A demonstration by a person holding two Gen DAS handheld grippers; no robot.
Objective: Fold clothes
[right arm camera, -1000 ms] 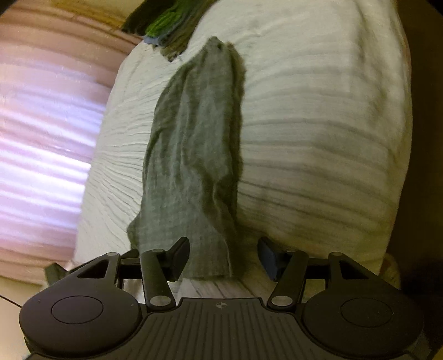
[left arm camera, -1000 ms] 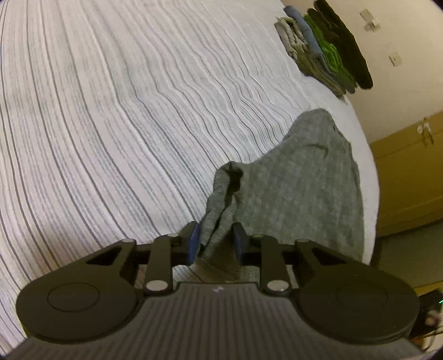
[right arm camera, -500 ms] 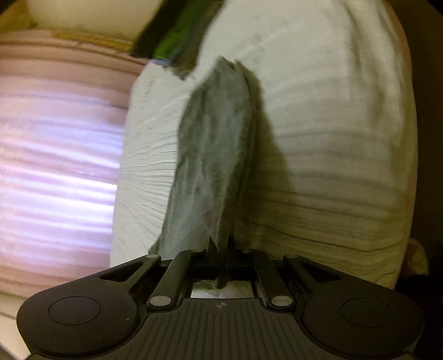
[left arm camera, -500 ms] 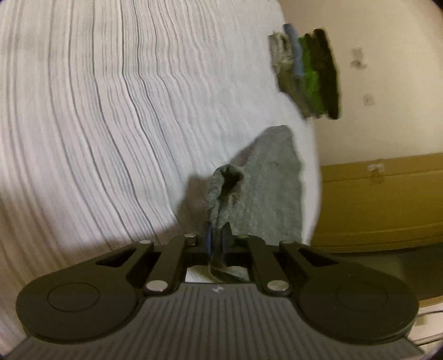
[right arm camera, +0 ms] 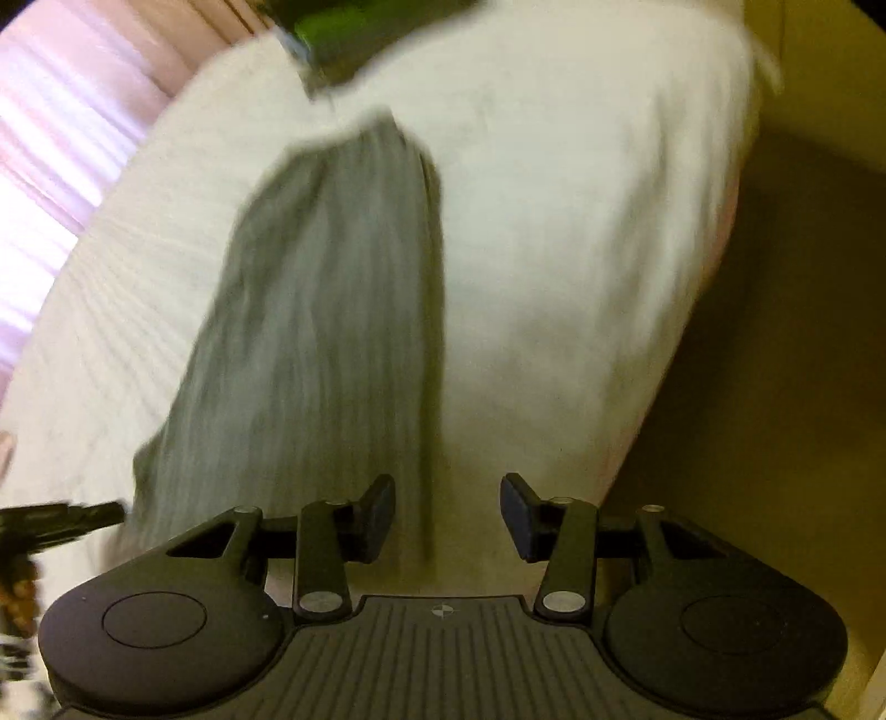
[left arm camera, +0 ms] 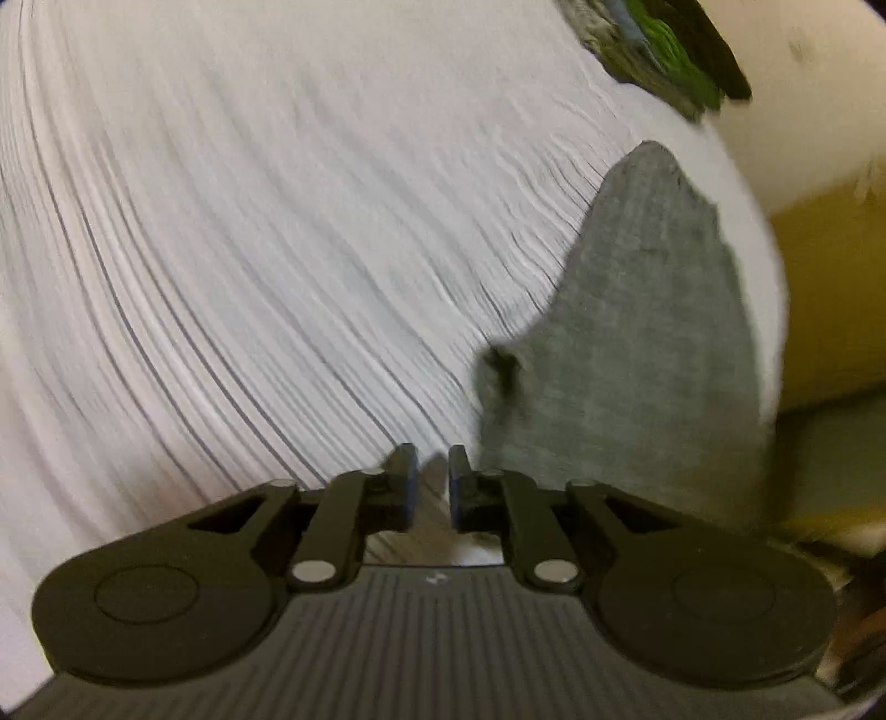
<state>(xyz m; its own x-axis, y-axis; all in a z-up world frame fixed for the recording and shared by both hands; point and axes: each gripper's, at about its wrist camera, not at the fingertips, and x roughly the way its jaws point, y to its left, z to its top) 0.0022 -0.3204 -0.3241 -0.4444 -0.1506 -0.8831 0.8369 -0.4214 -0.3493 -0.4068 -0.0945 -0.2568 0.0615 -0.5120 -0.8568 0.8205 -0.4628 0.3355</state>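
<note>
The striped bed (left arm camera: 249, 232) carries a stack of folded clothes (left arm camera: 664, 50) at its far corner, so part of the job looks done. The grey garment (left arm camera: 637, 343) lies long and narrow along the bed's right edge, apparently only partly folded. The left gripper (left arm camera: 427, 481), jaws narrow and opening, and the right gripper (right arm camera: 447, 512), jaws opening wider, both hold nothing.

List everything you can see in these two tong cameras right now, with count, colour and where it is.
grey garment: one, grey, lying near the bed's edge, free of both tongs
bed cover: one, white with thin dark stripes, beneath the garment
folded clothes stack: one pile, green, blue, dark, far end of bed
cabinet: one, yellow-brown, beside bed
curtain: one, pink, beyond bed
left tongs: black, jaws opening, nothing between them
right tongs: black, jaws opening, nothing gripped
</note>
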